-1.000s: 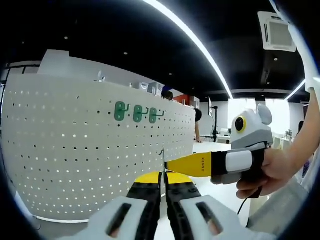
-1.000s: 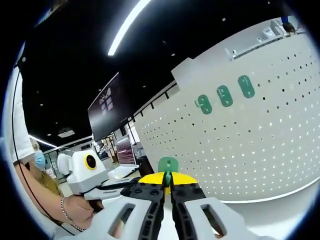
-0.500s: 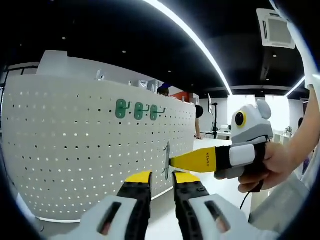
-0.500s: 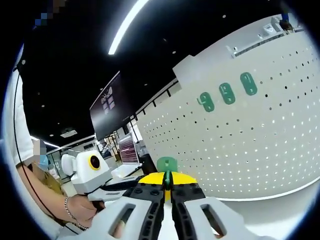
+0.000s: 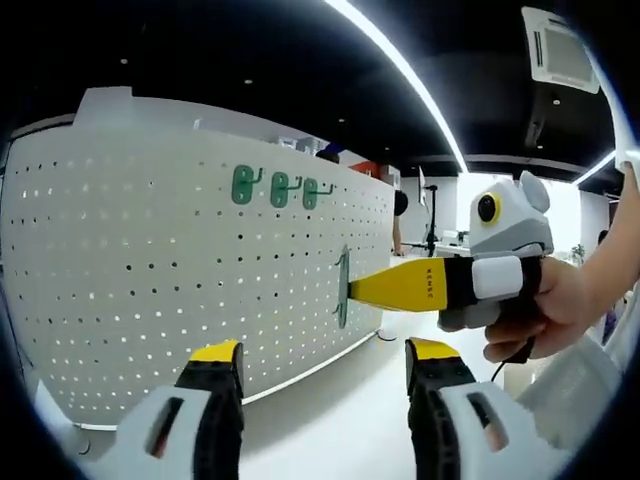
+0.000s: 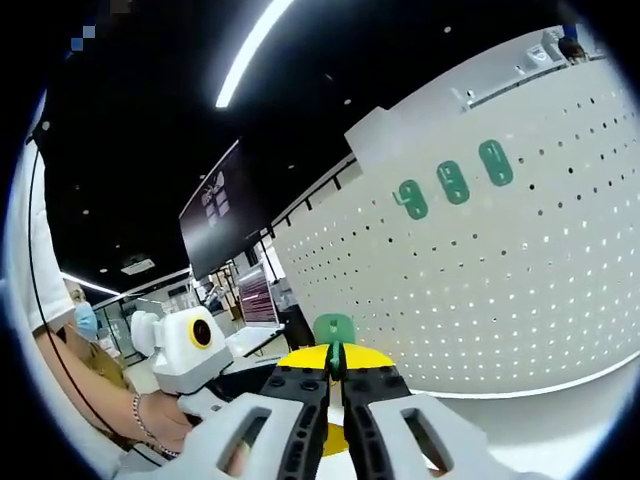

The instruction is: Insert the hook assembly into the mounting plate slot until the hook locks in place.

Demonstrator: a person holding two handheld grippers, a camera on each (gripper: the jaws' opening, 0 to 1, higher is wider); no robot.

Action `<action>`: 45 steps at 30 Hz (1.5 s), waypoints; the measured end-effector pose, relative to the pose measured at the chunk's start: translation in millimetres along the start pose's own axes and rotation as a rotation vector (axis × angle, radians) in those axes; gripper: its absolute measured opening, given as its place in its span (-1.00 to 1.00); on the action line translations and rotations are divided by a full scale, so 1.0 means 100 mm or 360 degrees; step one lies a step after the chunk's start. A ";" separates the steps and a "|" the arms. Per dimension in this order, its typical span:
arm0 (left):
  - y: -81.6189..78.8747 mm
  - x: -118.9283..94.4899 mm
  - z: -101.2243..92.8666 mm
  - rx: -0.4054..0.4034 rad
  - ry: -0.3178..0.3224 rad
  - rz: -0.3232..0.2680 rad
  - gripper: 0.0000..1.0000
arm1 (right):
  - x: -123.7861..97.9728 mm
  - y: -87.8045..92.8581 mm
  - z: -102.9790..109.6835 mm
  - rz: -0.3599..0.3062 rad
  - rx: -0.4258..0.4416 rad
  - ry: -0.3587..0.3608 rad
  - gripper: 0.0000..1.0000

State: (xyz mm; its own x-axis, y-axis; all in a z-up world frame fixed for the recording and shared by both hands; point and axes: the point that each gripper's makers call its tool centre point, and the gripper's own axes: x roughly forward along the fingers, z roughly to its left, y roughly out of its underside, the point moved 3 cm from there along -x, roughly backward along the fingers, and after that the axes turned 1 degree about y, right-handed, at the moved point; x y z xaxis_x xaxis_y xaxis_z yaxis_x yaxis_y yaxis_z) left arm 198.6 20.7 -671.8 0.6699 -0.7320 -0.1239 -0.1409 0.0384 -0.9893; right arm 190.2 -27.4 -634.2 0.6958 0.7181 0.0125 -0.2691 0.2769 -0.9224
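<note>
The left claw (image 5: 325, 375) is now gaping wide, having just released the green hook (image 5: 343, 288), leaving the right claw (image 6: 334, 385) gripping it alone near the white pegboard (image 5: 150, 260), not yet inserted

Green hook (image 5: 343, 288) was seen edge-on, upright, its flat plate facing the white pegboard (image 5: 150, 290), close to the holes; contact unclear. Its rounded top (image 6: 334, 328) stuck up in the right gripper view. Pegboard stood vertical, three matching green hooks (image 5: 279, 188) already hung in a row higher up.
</note>
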 end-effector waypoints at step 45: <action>0.23 -0.07 0.05 -0.0022 -0.0044 0.0132 0.86 | -0.28 -0.43 -0.71 0.0033 -0.0202 0.0318 -1.00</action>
State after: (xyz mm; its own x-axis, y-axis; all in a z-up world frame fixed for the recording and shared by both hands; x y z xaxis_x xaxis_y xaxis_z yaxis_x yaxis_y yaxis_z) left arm 194.3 30.5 -694.3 0.6752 -0.7077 -0.2079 -0.2071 0.0886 -0.9743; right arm 229.7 -104.7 -622.2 0.8125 0.5785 -0.0723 -0.2079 0.1717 -0.9630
